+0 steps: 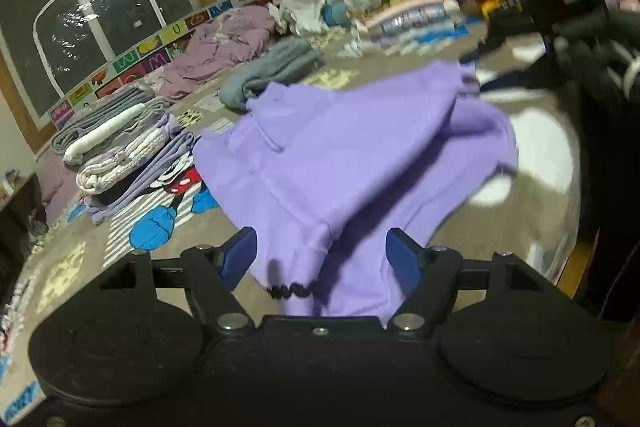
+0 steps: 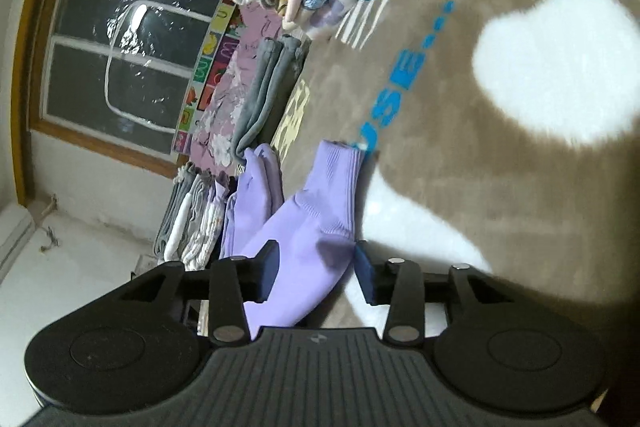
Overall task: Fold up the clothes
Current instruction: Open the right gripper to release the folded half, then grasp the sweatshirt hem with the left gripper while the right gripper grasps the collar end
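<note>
A folded pile of clothes (image 1: 124, 151) sits at the left on the carpet (image 1: 460, 227). Beside it the purple top (image 1: 352, 155) lies spread across the carpet, its hem between the left tongs (image 1: 320, 259), which stand wide apart. The right tongs (image 2: 316, 271) are also wide, with the top's ribbed sleeve (image 2: 320, 211) lying loose between them.

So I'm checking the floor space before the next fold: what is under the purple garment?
Under the purple garment lies the beige rug with white patches. Whatever part of the rug's print sits directly beneath it is covered.
</note>
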### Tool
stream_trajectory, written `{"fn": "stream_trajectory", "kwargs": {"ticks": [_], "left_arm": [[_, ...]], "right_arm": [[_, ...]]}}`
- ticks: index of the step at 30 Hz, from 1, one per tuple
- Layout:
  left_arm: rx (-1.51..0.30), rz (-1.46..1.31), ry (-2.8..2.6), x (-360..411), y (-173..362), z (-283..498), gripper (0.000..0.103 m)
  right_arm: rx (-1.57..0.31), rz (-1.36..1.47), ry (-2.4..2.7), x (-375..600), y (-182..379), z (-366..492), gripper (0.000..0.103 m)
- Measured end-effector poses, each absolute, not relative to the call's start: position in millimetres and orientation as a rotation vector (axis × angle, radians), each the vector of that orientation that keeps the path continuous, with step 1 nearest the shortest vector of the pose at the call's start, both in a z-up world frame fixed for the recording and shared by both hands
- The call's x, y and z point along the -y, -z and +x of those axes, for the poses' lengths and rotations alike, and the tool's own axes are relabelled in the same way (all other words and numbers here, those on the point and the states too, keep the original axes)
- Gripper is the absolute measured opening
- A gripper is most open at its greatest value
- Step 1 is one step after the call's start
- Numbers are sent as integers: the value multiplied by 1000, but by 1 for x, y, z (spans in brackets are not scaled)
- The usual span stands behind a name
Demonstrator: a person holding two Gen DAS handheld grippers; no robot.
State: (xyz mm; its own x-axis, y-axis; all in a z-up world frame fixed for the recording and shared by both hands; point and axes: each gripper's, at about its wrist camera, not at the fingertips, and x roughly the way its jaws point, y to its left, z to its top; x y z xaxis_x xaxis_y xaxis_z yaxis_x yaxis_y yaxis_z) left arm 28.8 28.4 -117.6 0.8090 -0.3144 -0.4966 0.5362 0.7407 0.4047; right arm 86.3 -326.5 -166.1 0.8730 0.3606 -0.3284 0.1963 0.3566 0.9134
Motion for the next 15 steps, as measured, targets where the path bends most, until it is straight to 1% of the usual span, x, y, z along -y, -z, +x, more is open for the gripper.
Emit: {"fn": "stream_trajectory", "kwargs": {"ticks": [2,3,4,6,7,9,10,12,13,14,15], "left_arm": [[-428,563,482,-28,120,32,72],[-433,544,475,-29,120,34,71],[-439,522,471,-29,120,36,65],[-444,511,467,-27,123,39,56],[-440,520,459,-26,123,38,44],[-422,538,440,-30,118,33,43],[-415,542,429,-33,116,31,44],[-407,556,388,-35,118,31,40],[-408,580,385,-33,121,32,31],[-410,606,387,-29,124,30,19],[-411,633,390,-25,128,29,15]], "right_arm": [[-534,1204,-93,322,166,91,42],[-536,1195,-83,320,166,93,39],[-539,1180,-60,317,165,96,31],[-529,1156,-42,316,162,101,25],[-518,1147,-50,316,158,103,19],[-496,1130,-65,316,150,106,12],[-485,1122,-73,316,146,108,11],[-463,1105,-88,316,138,111,11],[-452,1096,-96,316,134,113,11],[-441,1087,-104,316,130,115,11],[-431,1079,-111,316,125,117,11]]}}
